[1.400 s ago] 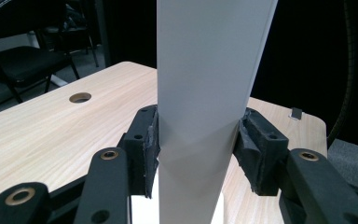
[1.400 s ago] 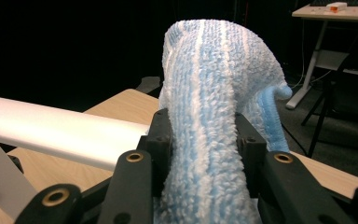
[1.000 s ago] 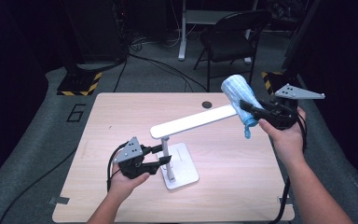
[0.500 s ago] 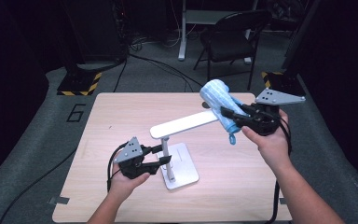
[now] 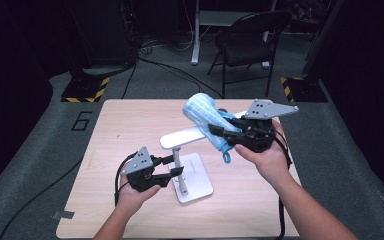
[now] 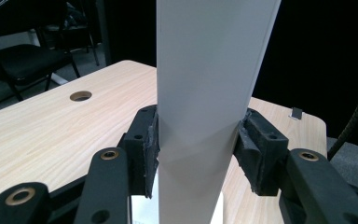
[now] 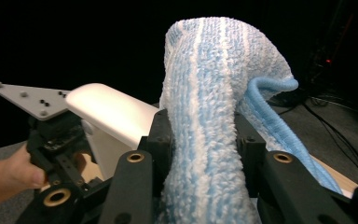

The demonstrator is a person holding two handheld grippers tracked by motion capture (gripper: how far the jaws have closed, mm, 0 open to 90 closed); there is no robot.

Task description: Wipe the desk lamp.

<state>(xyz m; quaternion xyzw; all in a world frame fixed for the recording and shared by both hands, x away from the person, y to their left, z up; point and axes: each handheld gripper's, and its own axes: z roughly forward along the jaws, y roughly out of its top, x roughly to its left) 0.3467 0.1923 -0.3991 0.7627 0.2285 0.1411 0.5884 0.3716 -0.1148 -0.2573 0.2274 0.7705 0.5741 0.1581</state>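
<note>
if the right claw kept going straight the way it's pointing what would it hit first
Most likely the white lamp head. The right claw, shut on the blue striped towel, points left across the table, and the towel's bulge already leads over the head. Depth is unclear; it might pass just above.

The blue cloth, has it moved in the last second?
Yes. The blue cloth, clamped in the right gripper, has slid leftward along the lamp's white arm, toward its post.
</note>
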